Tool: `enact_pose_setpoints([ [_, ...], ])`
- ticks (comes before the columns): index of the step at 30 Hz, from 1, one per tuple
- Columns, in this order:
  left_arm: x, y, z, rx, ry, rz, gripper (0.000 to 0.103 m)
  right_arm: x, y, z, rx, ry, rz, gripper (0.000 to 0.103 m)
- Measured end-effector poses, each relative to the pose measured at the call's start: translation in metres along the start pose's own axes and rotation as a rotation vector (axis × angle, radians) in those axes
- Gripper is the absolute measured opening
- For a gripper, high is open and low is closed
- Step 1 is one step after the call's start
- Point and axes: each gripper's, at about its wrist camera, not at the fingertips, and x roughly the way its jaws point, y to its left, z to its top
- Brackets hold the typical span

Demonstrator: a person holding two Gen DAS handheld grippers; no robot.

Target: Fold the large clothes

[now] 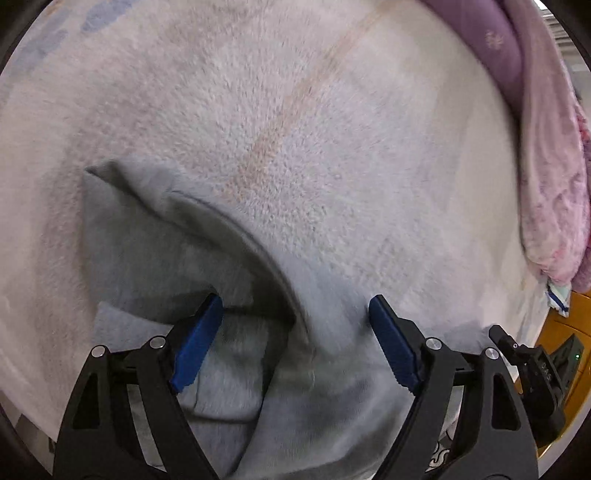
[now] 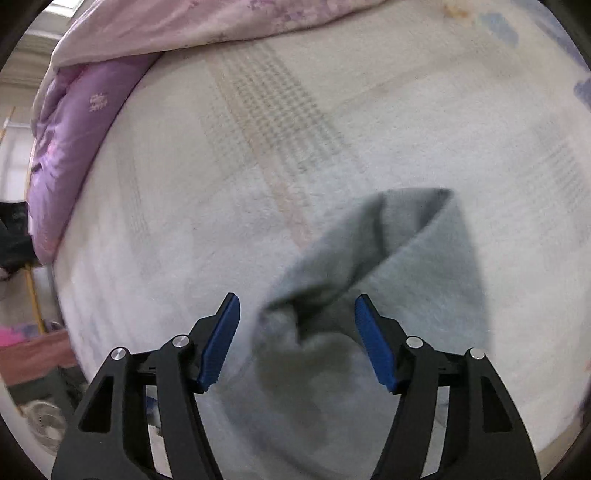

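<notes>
While spread: one grey garment (image 2: 424,258); two grippers (image 1: 295,321) (image 2: 297,317).

Grey garment (image 1: 207,258): lower part cut off at 6 o'clock edge in left wrist view, behind left gripper (image 1: 295,343) arms; garment type cannot tell. In right wrist view folds motion-blurred, bottom runs out of frame at 6 o'clock. Second gripper (image 1: 532,365) at 4 o'clock only partly visible, jaw state hidden. Purple quilt (image 2: 70,147) cut by rim at 9 o'clock. Blue print on blanket (image 2: 498,29) at 1 o'clock smeared, unreadable. Floor clutter at 8 o'clock too small to identify.
</notes>
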Motion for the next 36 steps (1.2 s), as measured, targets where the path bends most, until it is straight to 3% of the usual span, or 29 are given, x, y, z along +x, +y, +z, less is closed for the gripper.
enact_pose_setpoints([
  [1, 0.005, -0.002, 0.002, -0.001, 0.007, 0.010, 0.082, 0.003, -0.001, 0.000, -0.004, 0.000, -0.003, 0.061],
  [2, 0.008, -0.003, 0.004, 0.009, 0.007, 0.021, 0.080, 0.005, -0.002, 0.000, -0.014, -0.008, -0.005, 0.050],
  [3, 0.007, -0.004, 0.005, 0.028, -0.014, 0.031, 0.077, 0.005, -0.004, -0.001, -0.019, -0.015, 0.000, 0.029],
  [4, 0.005, -0.005, 0.005, 0.050, -0.037, 0.054, 0.064, 0.006, -0.006, -0.001, -0.015, -0.015, 0.018, 0.026],
  [5, 0.004, -0.005, 0.004, 0.057, -0.041, 0.065, 0.052, 0.004, -0.010, -0.003, -0.007, -0.021, 0.044, 0.015],
  [6, 0.002, -0.004, 0.003, 0.054, -0.049, 0.047, 0.042, 0.000, -0.012, -0.005, -0.008, -0.027, 0.059, 0.015],
  [7, -0.001, -0.002, 0.003, 0.056, -0.055, 0.001, 0.020, -0.004, -0.014, -0.008, -0.019, -0.038, 0.075, 0.014],
  [9, -0.013, 0.000, -0.002, 0.077, -0.077, -0.013, 0.012, -0.014, -0.014, -0.014, -0.044, -0.062, 0.106, 0.012],
  [15, -0.065, -0.009, -0.017, 0.182, -0.221, -0.064, 0.005, -0.056, -0.005, -0.016, -0.093, -0.156, 0.183, 0.009],
  [19, -0.089, -0.015, -0.010, 0.181, -0.240, -0.109, 0.005, -0.078, 0.012, -0.008, -0.127, -0.213, 0.191, 0.009],
  [23, -0.120, -0.039, -0.025, 0.252, -0.338, -0.148, 0.005, -0.107, 0.018, -0.012, -0.153, -0.295, 0.245, 0.008],
  [25, -0.138, -0.038, -0.036, 0.261, -0.345, -0.177, 0.005, -0.119, 0.016, -0.020, -0.156, -0.301, 0.249, 0.008],
  [31, -0.156, -0.015, -0.099, 0.271, -0.306, -0.213, 0.005, -0.153, -0.023, -0.100, -0.140, -0.256, 0.289, 0.008],
  [36, -0.154, 0.030, -0.175, 0.266, -0.243, -0.168, 0.005, -0.154, -0.060, -0.187, -0.102, -0.135, 0.244, 0.008],
])
